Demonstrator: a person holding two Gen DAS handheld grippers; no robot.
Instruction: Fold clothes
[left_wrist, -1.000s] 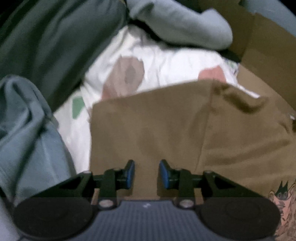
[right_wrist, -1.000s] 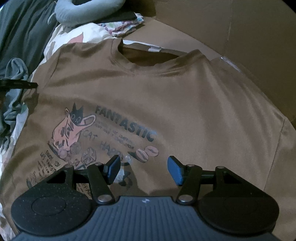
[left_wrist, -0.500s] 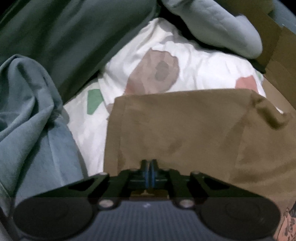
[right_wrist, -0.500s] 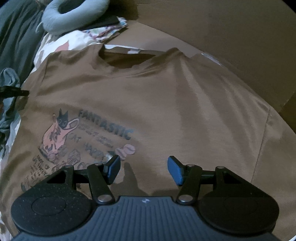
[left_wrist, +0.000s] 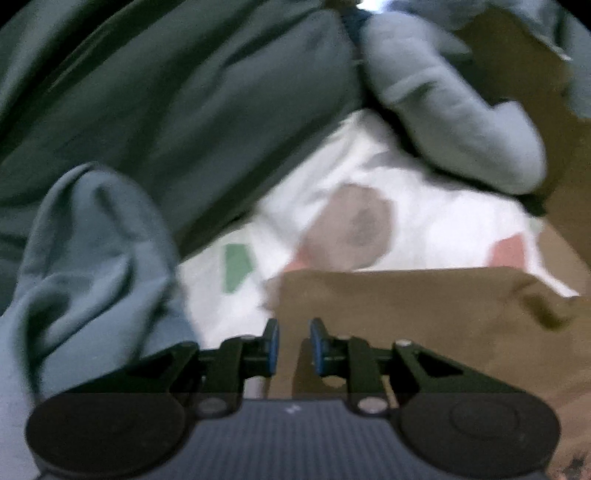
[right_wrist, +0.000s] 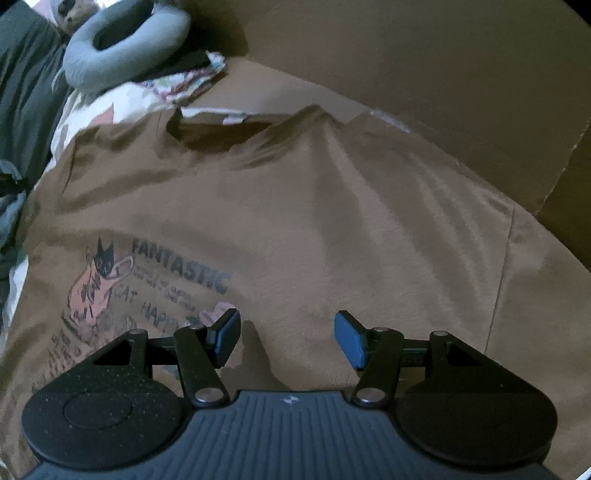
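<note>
Looking down through the right wrist camera, I see the brown T-shirt (right_wrist: 303, 229) lying spread out, front side up, with its neckline away from me and a cat drawing with the word "FANTASTIC" printed on its left part. It lies partly on flat cardboard (right_wrist: 424, 62) and partly on a white sheet with coloured patches (left_wrist: 424, 221).

My right gripper (right_wrist: 286, 338) hangs over the lower middle of the shirt. Its blue pads are spread wide and nothing is between them; I cannot tell if they touch the cloth below.

In the left wrist view, which is blurred, my left gripper (left_wrist: 293, 349) is at the shirt's folded side edge, just beside the bare sheet. Its jaws have just been opening a little and now stand narrowly apart. Brown cloth shows in the gap, but the pads do not press on it.

Around the shirt: a crumpled blue-grey garment (left_wrist: 85, 266) is at the left of the left gripper, a dark green fabric (left_wrist: 166, 92) lies beyond it, and a light grey neck pillow (right_wrist: 122, 51) rests at the far left corner, on the sheet.
</note>
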